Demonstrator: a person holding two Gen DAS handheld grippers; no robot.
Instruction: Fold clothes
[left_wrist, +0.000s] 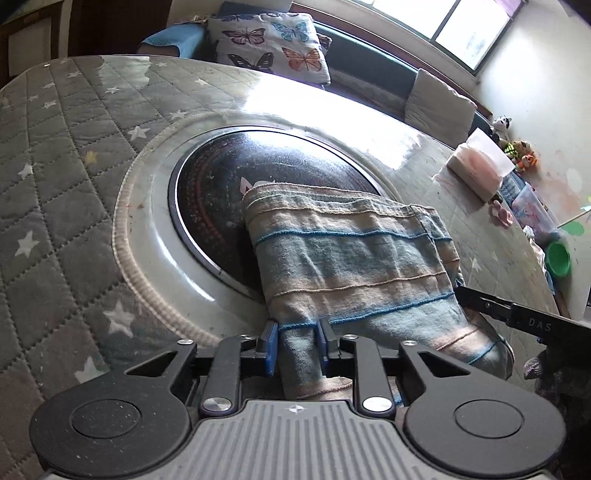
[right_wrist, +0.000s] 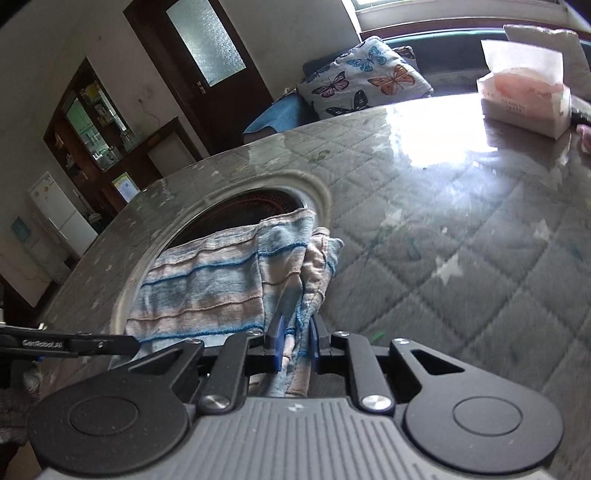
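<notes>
Left gripper (left_wrist: 297, 341) clamps the near left corner of the striped cloth (left_wrist: 351, 258), fabric bunched between its 2 blue fingers. Cloth lies partly over the round dark hob (left_wrist: 210, 192) in the quilted table (left_wrist: 55, 166). Right gripper (right_wrist: 295, 341) pinches the cloth's near right edge.

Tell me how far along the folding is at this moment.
Partly done: the striped cloth already lies doubled in layers over the round black plate in the table. In hand: the left gripper and right gripper each clamp a near edge. Left: the closing fold and letting go.
</notes>
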